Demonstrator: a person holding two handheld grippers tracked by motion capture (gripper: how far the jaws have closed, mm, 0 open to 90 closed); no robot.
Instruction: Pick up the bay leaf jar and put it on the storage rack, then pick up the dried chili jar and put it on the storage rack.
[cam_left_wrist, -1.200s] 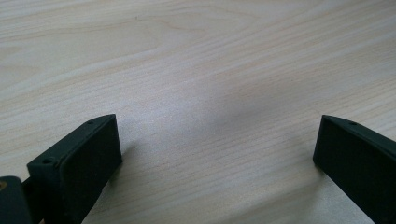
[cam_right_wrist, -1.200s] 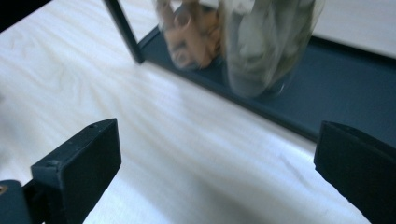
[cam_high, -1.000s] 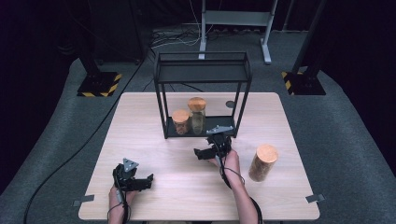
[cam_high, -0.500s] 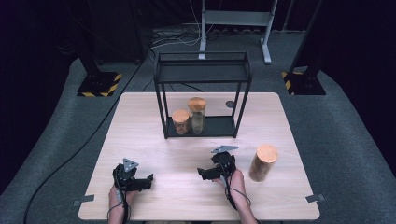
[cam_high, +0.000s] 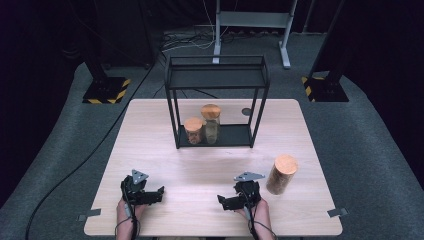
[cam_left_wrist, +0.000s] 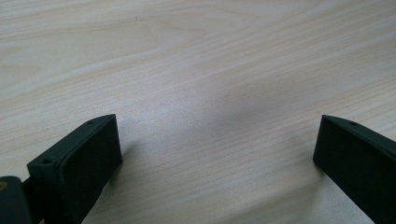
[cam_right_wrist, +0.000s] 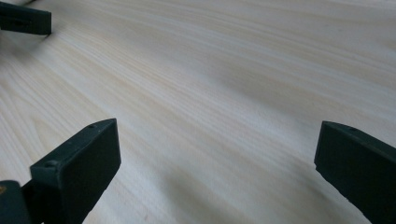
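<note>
Left gripper (cam_high: 159, 192): being held low over the near left part of the counter (cam_high: 160, 145), pointing rightward. In the left gripper view the jaws are being shown spread wide, with bare wood grain between them; nothing is being held or touched by them.

Right gripper (cam_high: 222, 201): being held low over the near right part of the counter, pointing leftward toward the left gripper. In the right gripper view its jaws are likewise being shown spread wide, with nothing between them but counter (cam_right_wrist: 224, 93); the tip of one of the other gripper's jaws is being seen at the top left corner.

Cork-lidded jar (cam_high: 282, 174): being seen upright on the counter, just beside the right gripper on its outer side, apart from the jaws and behind their line of pointing.

Black wire shelf (cam_high: 218, 85): being seen standing at the far middle of the counter, well apart from both grippers. On its bottom tier two lidded jars are being kept, a short jar (cam_high: 193, 130) at left and a taller jar (cam_high: 211, 123) just beside it at right; whether they are touching cannot be told.

Small dark disc (cam_high: 246, 112): being seen on the counter behind the shelf's right posts.

Stretch of counter between the two grippers: nothing is being seen lying on it.
</note>
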